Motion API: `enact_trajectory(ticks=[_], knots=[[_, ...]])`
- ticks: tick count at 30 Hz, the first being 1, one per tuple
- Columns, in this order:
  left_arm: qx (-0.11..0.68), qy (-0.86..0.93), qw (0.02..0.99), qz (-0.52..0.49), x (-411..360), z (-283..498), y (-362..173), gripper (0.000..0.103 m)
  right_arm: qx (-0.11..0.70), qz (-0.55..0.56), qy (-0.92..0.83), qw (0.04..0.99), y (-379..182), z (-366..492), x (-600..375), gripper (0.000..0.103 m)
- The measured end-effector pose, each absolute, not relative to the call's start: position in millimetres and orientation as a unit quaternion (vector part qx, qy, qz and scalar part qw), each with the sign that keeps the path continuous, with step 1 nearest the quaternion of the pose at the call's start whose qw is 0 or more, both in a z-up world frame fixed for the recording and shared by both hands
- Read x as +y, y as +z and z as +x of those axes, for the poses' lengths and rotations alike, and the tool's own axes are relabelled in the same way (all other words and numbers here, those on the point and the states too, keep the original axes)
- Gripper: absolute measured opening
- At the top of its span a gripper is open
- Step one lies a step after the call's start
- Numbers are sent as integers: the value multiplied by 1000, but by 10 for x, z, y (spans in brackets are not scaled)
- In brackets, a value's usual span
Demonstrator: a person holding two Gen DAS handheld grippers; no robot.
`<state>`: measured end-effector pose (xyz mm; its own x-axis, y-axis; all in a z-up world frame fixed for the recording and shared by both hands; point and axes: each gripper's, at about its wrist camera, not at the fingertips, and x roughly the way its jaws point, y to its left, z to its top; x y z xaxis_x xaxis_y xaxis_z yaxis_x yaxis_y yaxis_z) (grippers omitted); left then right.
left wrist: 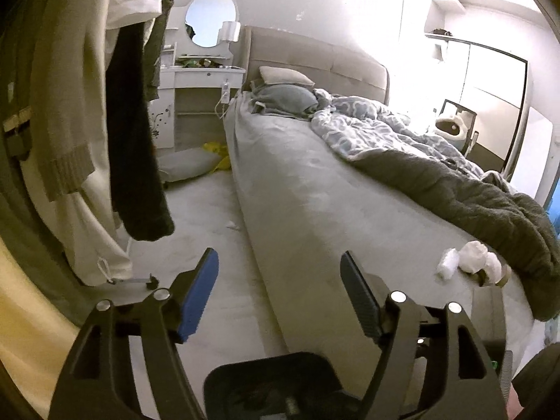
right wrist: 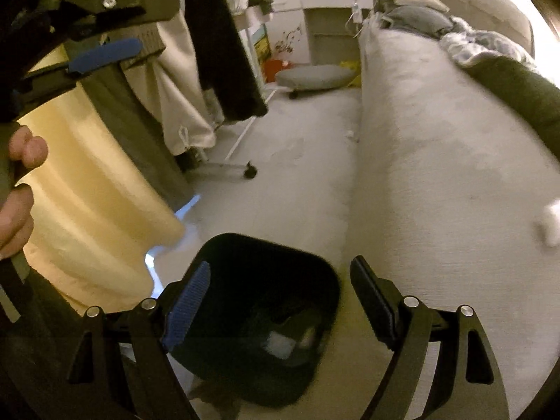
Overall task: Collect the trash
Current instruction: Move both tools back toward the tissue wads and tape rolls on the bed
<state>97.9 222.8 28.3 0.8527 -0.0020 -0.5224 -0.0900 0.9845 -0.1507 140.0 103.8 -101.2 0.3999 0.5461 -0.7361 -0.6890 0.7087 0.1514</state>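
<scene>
A black trash bin [right wrist: 266, 315] stands on the floor beside the bed, with pale scraps lying at its bottom; its rim also shows in the left wrist view [left wrist: 273, 367]. My right gripper [right wrist: 280, 280] is open and empty, directly above the bin. My left gripper [left wrist: 280, 266] is open and empty over the bed's edge; it also shows in the right wrist view [right wrist: 115, 35] at upper left. Crumpled white tissues [left wrist: 469, 259] lie on the bed sheet, right of the left gripper. One tissue [right wrist: 551, 224] shows blurred at the right edge. A small white scrap [left wrist: 232, 224] lies on the floor.
The bed [left wrist: 315, 192] carries a dark blanket [left wrist: 472, 189] and a patterned duvet. Clothes [left wrist: 133, 140] hang on a wheeled rack at left. A floor cushion [left wrist: 185, 164] and a yellow bag [left wrist: 218, 154] lie by a white dresser [left wrist: 199, 80]. A cream curtain [right wrist: 87, 192] hangs at left.
</scene>
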Motion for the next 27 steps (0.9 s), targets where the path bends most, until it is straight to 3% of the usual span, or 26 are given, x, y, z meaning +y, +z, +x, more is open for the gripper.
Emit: enact_trajectory(ticks=[11, 27], knots=[[255, -34, 963, -81, 1762, 1238, 295, 93, 356, -85, 314, 876, -705, 1519, 371, 91], [274, -118, 953, -54, 1115, 1720, 132, 97, 342, -20, 222, 913, -665, 1768, -638, 95]])
